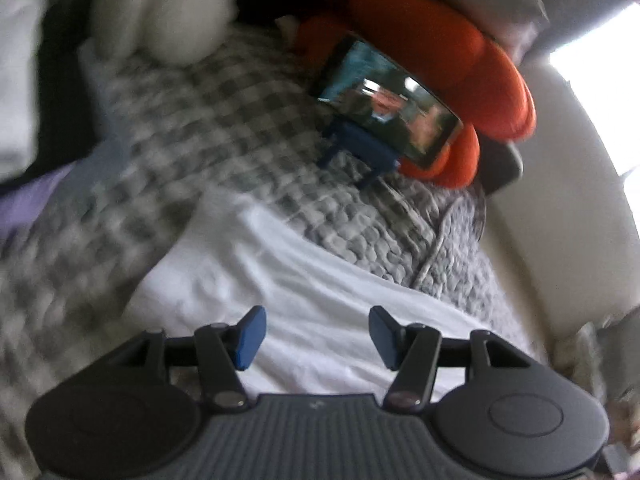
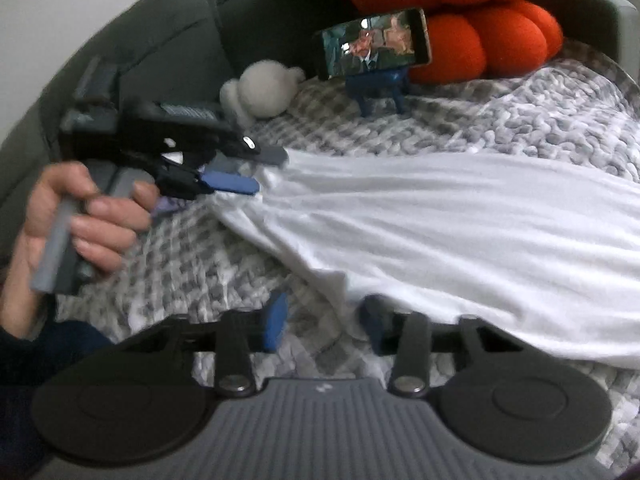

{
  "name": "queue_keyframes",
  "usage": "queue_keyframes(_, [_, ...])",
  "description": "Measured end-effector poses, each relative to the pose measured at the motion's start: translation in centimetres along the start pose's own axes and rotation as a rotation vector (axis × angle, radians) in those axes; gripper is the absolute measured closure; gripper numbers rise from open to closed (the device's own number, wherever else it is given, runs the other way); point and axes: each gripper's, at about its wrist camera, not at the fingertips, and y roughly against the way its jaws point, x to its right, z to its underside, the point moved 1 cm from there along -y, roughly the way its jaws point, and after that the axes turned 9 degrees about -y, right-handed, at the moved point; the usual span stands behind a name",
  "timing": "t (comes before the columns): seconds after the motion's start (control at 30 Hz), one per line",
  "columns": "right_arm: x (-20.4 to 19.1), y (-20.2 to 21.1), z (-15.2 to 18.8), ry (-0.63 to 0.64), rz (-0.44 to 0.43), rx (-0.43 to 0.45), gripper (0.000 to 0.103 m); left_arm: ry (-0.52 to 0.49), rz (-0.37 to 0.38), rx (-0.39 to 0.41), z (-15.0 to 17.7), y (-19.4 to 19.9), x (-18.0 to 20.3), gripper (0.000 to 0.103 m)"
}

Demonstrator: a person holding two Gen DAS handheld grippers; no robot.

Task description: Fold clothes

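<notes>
Over the white garment [image 2: 460, 224], left hand-held gripper [image 1: 314, 334] and right hand-held gripper [image 2: 320, 320], both spread, empty.

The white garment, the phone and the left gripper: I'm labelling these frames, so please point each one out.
white garment [image 2: 460, 220], right wrist view, middle of the spread cloth.
phone [image 2: 374, 42], right wrist view, centre of its lit screen.
left gripper [image 2: 266, 172], right wrist view, between its fingertips.

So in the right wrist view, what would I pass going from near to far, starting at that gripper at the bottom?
Right gripper → white cloth garment lying on the grey-and-white checked knitted blanket → blue phone stand → phone with lit screen → orange knotted plush cushion.
</notes>
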Motion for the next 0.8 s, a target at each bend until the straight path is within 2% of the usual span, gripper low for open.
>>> queue_keyframes(0.07, [0.1,0.4,0.0,-0.013,-0.008,0.009,0.087,0.043,0.004,0.010,0.3,1.1,-1.1,0.046])
queue_keyframes(0.17, [0.3,1.5,0.1,-0.024,-0.043,0.032,0.094,0.066,-0.003,0.022,0.9,2.7,-2.6,0.045])
queue_keyframes(0.33, [0.4,1.2,0.2,-0.031,-0.028,0.015,0.095,0.078,-0.041,0.007,2.1,2.8,-4.1,0.045])
queue_keyframes(0.37, [0.4,1.1,0.1,-0.037,-0.024,0.014,0.091,0.083,-0.043,0.008,2.2,2.5,-4.3,0.045])
queue_keyframes(0.43, [0.5,1.0,0.1,-0.049,-0.024,0.017,0.088,0.067,-0.049,0.046,2.2,2.0,-4.2,0.040])
queue_keyframes(0.53, [0.4,1.1,0.3,-0.044,-0.029,0.016,0.088,0.033,-0.096,0.055,2.1,1.1,-4.1,0.040])
queue_keyframes(0.57, [0.4,1.1,0.3,-0.042,-0.030,0.016,0.088,0.022,-0.109,0.068,2.2,0.9,-4.1,0.042])
queue_keyframes(0.6, [0.4,1.2,0.4,-0.040,-0.032,0.016,0.089,0.008,-0.130,0.069,2.0,0.6,-4.1,0.051])
queue_keyframes(0.63, [0.4,1.2,0.4,-0.038,-0.034,0.015,0.092,-0.008,-0.150,0.066,1.9,0.3,-4.1,0.062])
queue_keyframes(0.67, [0.4,1.2,0.5,-0.036,-0.035,0.015,0.095,-0.030,-0.172,0.065,1.7,0.2,-4.0,0.079])
queue_keyframes(0.73, [0.3,1.8,0.6,-0.035,-0.051,0.030,0.096,-0.057,-0.177,0.093,1.4,0.7,-4.2,0.085])
queue_keyframes(0.8, [0.2,3.3,0.7,-0.041,-0.093,0.076,0.096,-0.047,-0.163,0.112,1.5,1.3,-4.4,0.087])
